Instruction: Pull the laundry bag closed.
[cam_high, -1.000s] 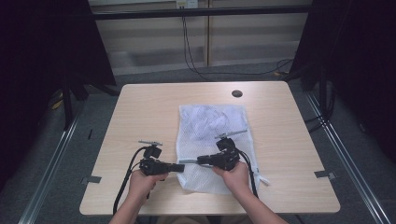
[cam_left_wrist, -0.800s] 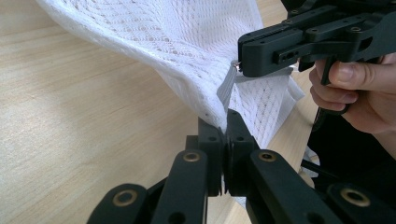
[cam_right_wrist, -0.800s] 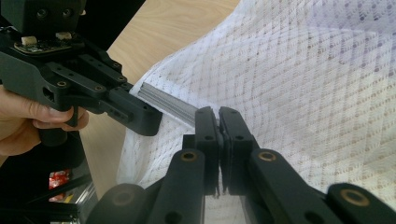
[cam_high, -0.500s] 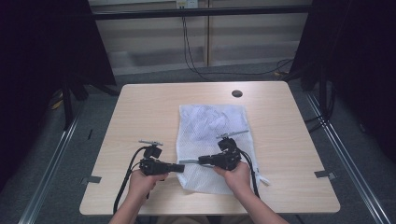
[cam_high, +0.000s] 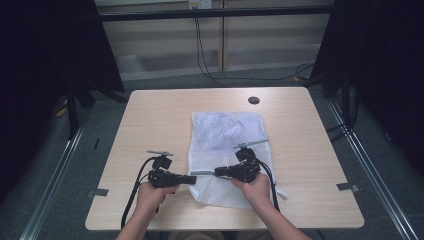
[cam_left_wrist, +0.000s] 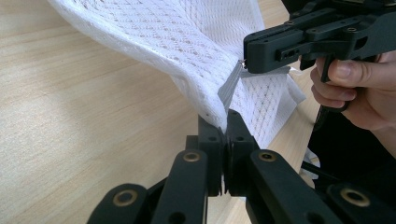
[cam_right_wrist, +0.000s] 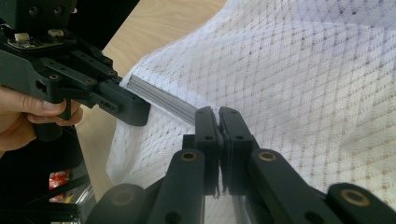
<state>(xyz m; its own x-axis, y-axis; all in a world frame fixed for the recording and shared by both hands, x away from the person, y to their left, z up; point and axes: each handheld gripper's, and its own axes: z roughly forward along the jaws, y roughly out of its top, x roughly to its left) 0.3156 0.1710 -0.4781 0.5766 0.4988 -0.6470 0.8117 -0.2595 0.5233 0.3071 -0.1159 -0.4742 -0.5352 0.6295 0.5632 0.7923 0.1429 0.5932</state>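
A white mesh bag (cam_high: 227, 132) lies flat on the wooden table (cam_high: 150, 120), with a grey zipper (cam_high: 202, 172) along its near left edge. My left gripper (cam_high: 194, 178) is shut on the bag's edge at the zipper's end, the cloth pinched between its jaws (cam_left_wrist: 227, 126). Facing it, my right gripper (cam_high: 216, 172) is shut on the zipper a short way along. In the left gripper view the right gripper (cam_left_wrist: 247, 60) holds the grey zipper (cam_left_wrist: 229, 86) taut above the mesh bag (cam_left_wrist: 187, 42). In the right gripper view the zipper (cam_right_wrist: 163, 100) runs from my shut jaws (cam_right_wrist: 218, 116) to the left gripper (cam_right_wrist: 135, 109).
A small dark round hole (cam_high: 254, 100) sits near the table's far edge. Black cables (cam_high: 135, 192) trail from both grippers toward the near edge. Bare tabletop lies left and right of the bag.
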